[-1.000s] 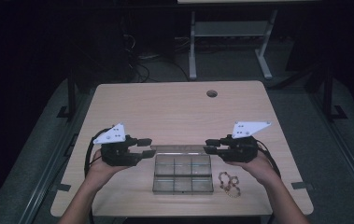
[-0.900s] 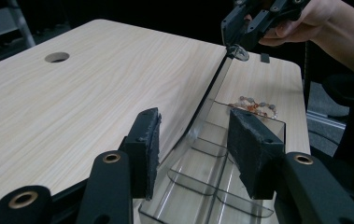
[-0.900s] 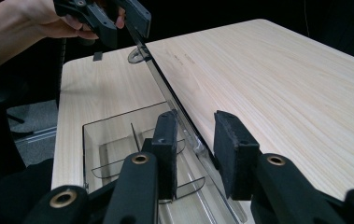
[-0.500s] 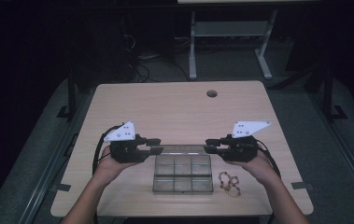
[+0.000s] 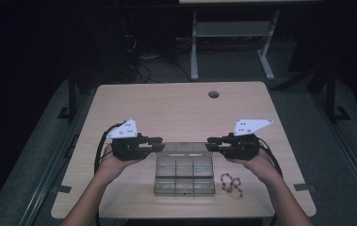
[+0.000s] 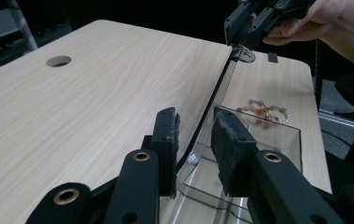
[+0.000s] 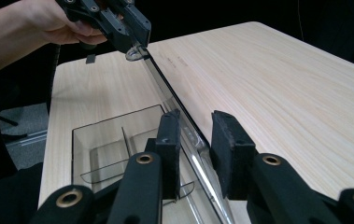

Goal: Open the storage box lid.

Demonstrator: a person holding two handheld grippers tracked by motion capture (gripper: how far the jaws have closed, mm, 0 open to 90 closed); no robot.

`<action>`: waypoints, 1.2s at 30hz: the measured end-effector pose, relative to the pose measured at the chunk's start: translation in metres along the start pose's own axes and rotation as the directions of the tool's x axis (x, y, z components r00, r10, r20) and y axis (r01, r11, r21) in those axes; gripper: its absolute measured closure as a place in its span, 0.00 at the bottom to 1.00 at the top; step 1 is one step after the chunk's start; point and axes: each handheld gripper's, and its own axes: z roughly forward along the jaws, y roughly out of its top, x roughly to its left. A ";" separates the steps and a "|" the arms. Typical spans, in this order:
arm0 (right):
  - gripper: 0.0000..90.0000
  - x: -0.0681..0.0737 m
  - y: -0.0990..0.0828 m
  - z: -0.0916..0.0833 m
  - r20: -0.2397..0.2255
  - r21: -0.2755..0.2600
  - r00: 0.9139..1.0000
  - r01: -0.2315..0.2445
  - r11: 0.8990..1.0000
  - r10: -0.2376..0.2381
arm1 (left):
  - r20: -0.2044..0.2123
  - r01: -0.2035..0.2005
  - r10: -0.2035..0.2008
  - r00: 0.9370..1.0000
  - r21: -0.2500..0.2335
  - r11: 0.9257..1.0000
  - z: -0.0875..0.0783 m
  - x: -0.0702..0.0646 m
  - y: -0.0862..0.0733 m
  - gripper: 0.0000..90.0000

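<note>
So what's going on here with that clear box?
A person works a clear compartment box on the table with two handheld grippers. The left gripper and right gripper each straddle an end of the raised lid; the left jaws have just been closing. No pad clearly presses it. A bead bracelet lies beside the box.

Black tongs, brass screws, white three-cornered plates.

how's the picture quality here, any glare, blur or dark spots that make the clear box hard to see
High view: the table is evenly lit, the room behind nearly black; the clear box shows mostly by its edges and a pale sheen on its raised lid. Left gripper view: the near jaws are soft, the lid edge sharp, the bracelet slightly blurred. Right gripper view: box walls faint against the wood, background dark.
</note>
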 end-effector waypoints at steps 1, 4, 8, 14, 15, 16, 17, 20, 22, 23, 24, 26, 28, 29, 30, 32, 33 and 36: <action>0.81 -0.002 0.001 0.000 0.000 0.001 1.000 -0.001 1.000 0.001 | -0.001 0.001 -0.002 1.000 -0.004 1.000 0.000 0.001 0.000 0.79; 0.82 -0.005 0.002 0.002 0.001 -0.010 1.000 -0.001 1.000 0.001 | 0.005 0.018 -0.018 1.000 -0.016 1.000 0.000 0.006 -0.001 0.79; 0.83 -0.009 0.004 0.003 0.012 -0.013 1.000 -0.003 1.000 0.003 | 0.003 0.016 -0.016 1.000 -0.009 1.000 0.001 0.010 0.001 0.80; 0.84 -0.013 0.006 0.005 0.021 -0.013 1.000 -0.004 1.000 0.005 | -0.005 0.021 -0.021 1.000 -0.005 1.000 0.003 0.016 0.004 0.81; 0.84 -0.013 0.007 0.005 0.020 -0.011 1.000 -0.009 1.000 0.009 | -0.006 0.025 -0.025 1.000 -0.005 1.000 0.003 0.017 0.004 0.81; 0.84 -0.014 0.007 0.005 0.022 -0.011 1.000 -0.007 1.000 0.008 | -0.008 0.027 -0.027 1.000 -0.005 1.000 0.003 0.018 0.004 0.81; 0.84 -0.015 0.007 0.006 0.026 -0.012 1.000 -0.001 1.000 0.002 | -0.010 0.031 -0.031 0.999 -0.005 1.000 0.004 0.019 0.005 0.81; 0.85 -0.018 0.008 0.007 0.030 -0.011 1.000 -0.005 1.000 0.006 | -0.013 0.040 -0.040 0.999 -0.011 0.999 0.005 0.023 0.005 0.82; 0.85 -0.020 0.009 0.007 0.030 -0.014 1.000 -0.005 1.000 0.006 | -0.011 0.047 -0.047 0.999 -0.015 0.999 0.006 0.025 0.005 0.82; 0.85 -0.021 0.009 0.008 0.030 -0.015 1.000 -0.008 1.000 0.008 | -0.009 0.053 -0.053 0.999 -0.017 0.998 0.006 0.026 0.004 0.83; 0.85 -0.022 0.009 0.008 0.031 -0.013 0.999 -0.007 1.000 0.008 | -0.008 0.053 -0.053 0.999 -0.018 0.998 0.007 0.028 0.004 0.83; 0.85 -0.023 0.010 0.009 0.039 -0.014 0.999 -0.003 1.000 0.003 | -0.004 0.059 -0.059 0.998 -0.016 0.998 0.007 0.030 0.005 0.83; 0.85 -0.025 0.009 0.010 0.037 -0.017 0.999 -0.016 1.000 0.017 | 0.001 0.059 -0.059 0.998 -0.013 0.998 0.008 0.032 0.006 0.84; 0.85 -0.027 0.009 0.010 0.038 -0.018 0.999 -0.018 1.000 0.019 | 0.002 0.063 -0.063 0.998 -0.017 0.998 0.009 0.034 0.006 0.84; 0.85 -0.028 0.009 0.010 0.039 -0.019 0.999 -0.024 1.000 0.025 | 0.006 0.073 -0.073 0.997 -0.018 0.997 0.009 0.035 0.006 0.84; 0.85 -0.031 0.009 0.011 0.033 -0.022 0.999 -0.036 0.999 0.037 | 0.012 0.077 -0.076 0.997 -0.016 0.997 0.010 0.037 0.006 0.85; 0.85 -0.032 0.009 0.011 0.033 -0.024 0.999 -0.037 0.999 0.038 | 0.014 0.077 -0.077 0.997 -0.014 0.997 0.010 0.038 0.006 0.85; 0.85 -0.036 0.010 0.012 0.024 -0.015 0.998 -0.050 0.999 0.050 | 0.018 0.085 -0.085 0.996 -0.017 0.996 0.012 0.042 0.007 0.85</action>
